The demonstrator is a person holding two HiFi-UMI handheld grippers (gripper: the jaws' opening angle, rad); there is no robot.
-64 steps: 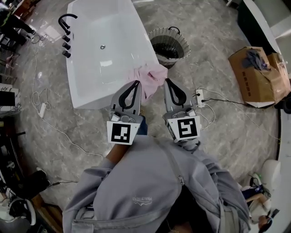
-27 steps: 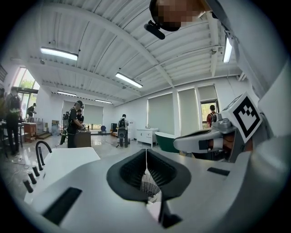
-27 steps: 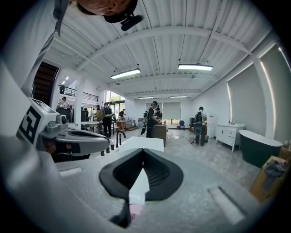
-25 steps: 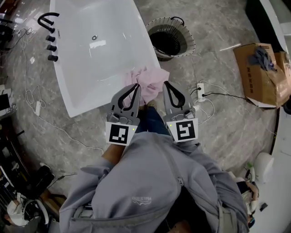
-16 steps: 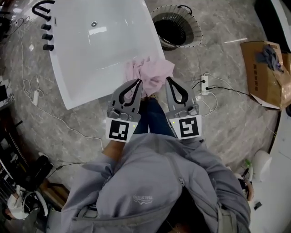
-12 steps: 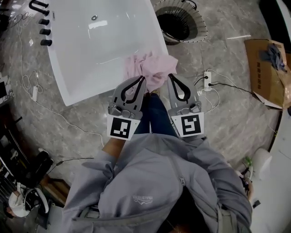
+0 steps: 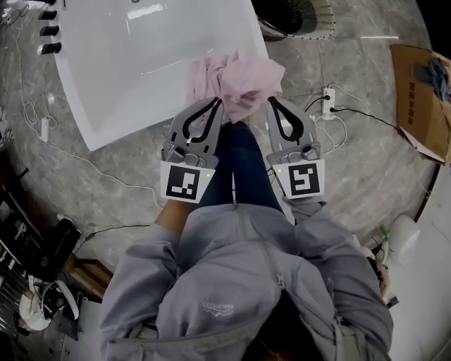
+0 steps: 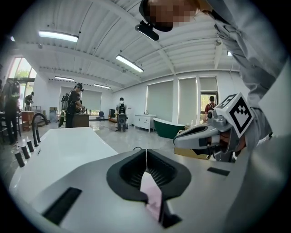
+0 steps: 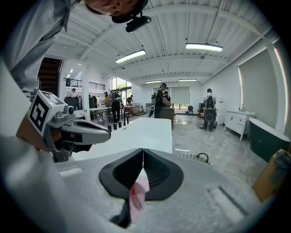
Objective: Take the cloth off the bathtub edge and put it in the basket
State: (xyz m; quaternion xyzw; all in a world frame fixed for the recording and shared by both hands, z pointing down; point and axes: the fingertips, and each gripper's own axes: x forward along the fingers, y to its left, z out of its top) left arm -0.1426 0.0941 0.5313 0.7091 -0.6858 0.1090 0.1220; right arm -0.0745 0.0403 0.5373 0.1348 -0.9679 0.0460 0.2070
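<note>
Left gripper point(image 7: 216, 106) and right gripper point(image 7: 272, 103) are both fully closed, jaws pressed together, nothing pinched. Each gripper view shows only a sliver of pink through the gap below the jaws. They've dropped lower over the last moments, and the person has closed in, so the tips now sit right at the near fringe of the pink cloth point(image 7: 236, 76). It looks like touching on the left, just beside on the right.

The cloth is still bunched over the corner of the white bathtub point(image 7: 106, 106), hanging partly off its rim. So the reach is nearly done and the grasp isn't. My read: the jaws must open before anything gets lifted.

The basket point(image 7: 299, 10) has slid almost out of the head view's top edge, beyond the tub corner. On the floor to the right lie a power strip point(image 7: 328, 97) and its cables, worth stepping around. A cardboard box point(image 7: 423, 92) sits well apart. The person's knee point(image 7: 236, 162) fills the space between the grippers.
</note>
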